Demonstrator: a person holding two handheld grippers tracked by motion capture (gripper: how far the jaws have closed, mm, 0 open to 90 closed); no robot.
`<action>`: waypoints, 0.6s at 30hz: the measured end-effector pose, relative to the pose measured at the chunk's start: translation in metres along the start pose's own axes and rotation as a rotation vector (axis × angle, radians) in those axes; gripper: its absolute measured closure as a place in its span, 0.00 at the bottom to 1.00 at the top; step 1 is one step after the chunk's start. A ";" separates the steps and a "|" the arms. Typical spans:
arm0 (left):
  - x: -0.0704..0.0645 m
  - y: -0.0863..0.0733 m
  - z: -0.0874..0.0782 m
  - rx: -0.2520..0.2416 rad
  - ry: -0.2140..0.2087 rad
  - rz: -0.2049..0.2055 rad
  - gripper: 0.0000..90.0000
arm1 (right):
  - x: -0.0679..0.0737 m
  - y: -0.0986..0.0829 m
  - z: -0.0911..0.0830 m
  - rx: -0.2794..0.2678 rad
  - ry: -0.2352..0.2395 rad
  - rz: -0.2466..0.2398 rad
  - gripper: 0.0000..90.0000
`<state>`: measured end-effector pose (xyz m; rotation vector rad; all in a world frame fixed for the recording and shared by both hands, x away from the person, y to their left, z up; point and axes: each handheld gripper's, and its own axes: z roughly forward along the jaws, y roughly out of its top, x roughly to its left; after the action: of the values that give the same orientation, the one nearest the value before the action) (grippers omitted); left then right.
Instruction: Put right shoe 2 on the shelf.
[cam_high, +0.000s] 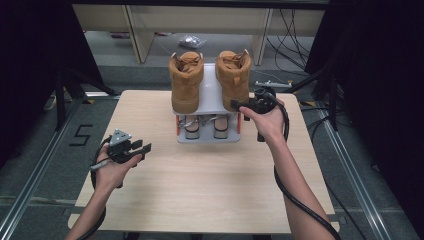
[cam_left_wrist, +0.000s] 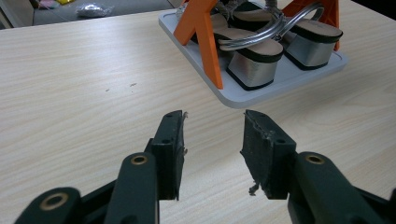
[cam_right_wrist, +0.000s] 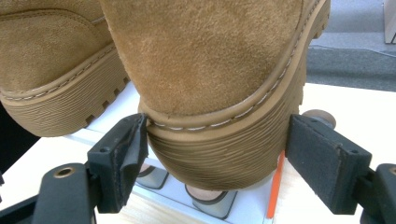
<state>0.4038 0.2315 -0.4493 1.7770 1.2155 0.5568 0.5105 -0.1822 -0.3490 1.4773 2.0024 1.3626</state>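
- Left gripper (cam_high: 141, 147) hovers over near-left table (cam_high: 200, 185), jaws apart, nothing between them.
- Right gripper (cam_right_wrist: 217, 154) at the rack's (cam_high: 212, 97) right: jaws spread around right boot (cam_high: 234, 77) heel, left pad touching the sole, right pad apart.
- Left boot (cam_high: 186, 80) beside it on top shelf.

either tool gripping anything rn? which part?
Nothing held. Right tool is open, jaws straddling the sole at the end of the right boot; left jaw touches, right jaw is clear. Left tool is open over the table.
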 end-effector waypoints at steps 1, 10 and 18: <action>0.000 0.000 0.000 -0.001 0.000 -0.001 0.64 | 0.000 0.001 0.001 0.001 0.002 -0.008 0.25; 0.003 -0.003 -0.001 0.000 0.002 -0.009 0.64 | 0.000 0.006 0.011 0.013 0.000 -0.033 0.25; 0.001 -0.003 0.001 0.002 0.000 -0.006 0.64 | 0.002 0.010 0.014 0.030 0.002 -0.029 0.25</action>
<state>0.4037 0.2323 -0.4522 1.7742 1.2211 0.5524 0.5251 -0.1733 -0.3475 1.4547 2.0461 1.3282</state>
